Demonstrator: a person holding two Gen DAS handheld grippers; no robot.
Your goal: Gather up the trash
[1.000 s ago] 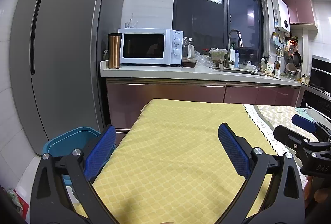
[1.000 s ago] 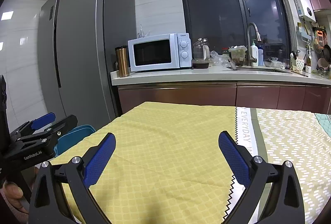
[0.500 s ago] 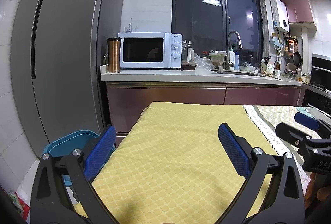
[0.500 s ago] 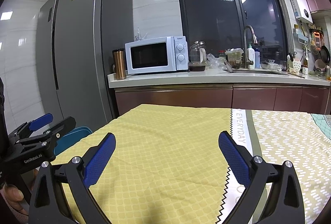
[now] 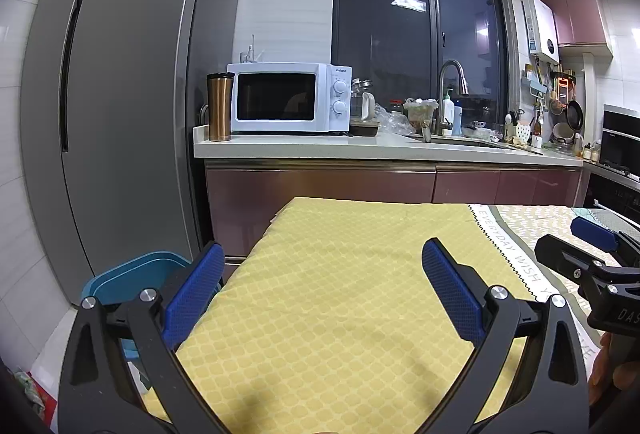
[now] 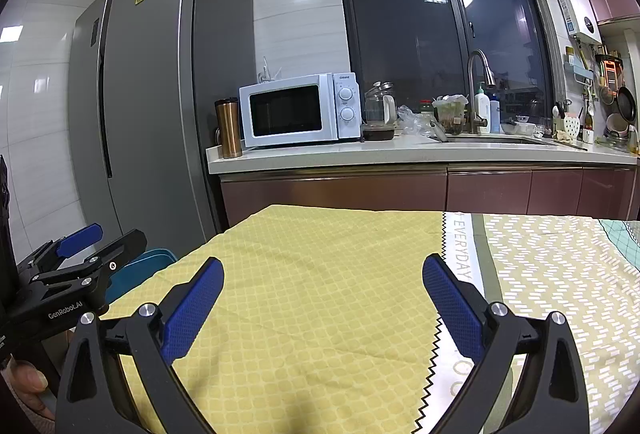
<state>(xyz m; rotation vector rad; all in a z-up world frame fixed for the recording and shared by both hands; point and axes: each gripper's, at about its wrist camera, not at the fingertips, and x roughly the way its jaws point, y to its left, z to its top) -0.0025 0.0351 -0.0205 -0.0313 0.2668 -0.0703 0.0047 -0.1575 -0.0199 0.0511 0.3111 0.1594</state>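
My left gripper (image 5: 323, 276) is open and empty above the yellow patterned cloth (image 5: 340, 294) on the table. My right gripper (image 6: 323, 292) is open and empty over the same cloth (image 6: 320, 294). Each gripper shows at the edge of the other's view: the right one (image 5: 592, 254) at the right, the left one (image 6: 76, 254) at the left. A blue bin (image 5: 132, 276) stands on the floor beside the table's left edge, also in the right wrist view (image 6: 148, 264). No trash item shows on the cloth.
A grey fridge (image 5: 112, 93) stands at the left. A counter (image 5: 360, 147) behind the table carries a microwave (image 5: 288, 97), a copper tumbler (image 5: 220, 105), a sink tap (image 5: 450, 89) and clutter. A grey-patterned cloth (image 6: 560, 274) covers the table's right part.
Both grippers have dipped slightly, so the counter and microwave sit higher in both views. Both stay open and empty.
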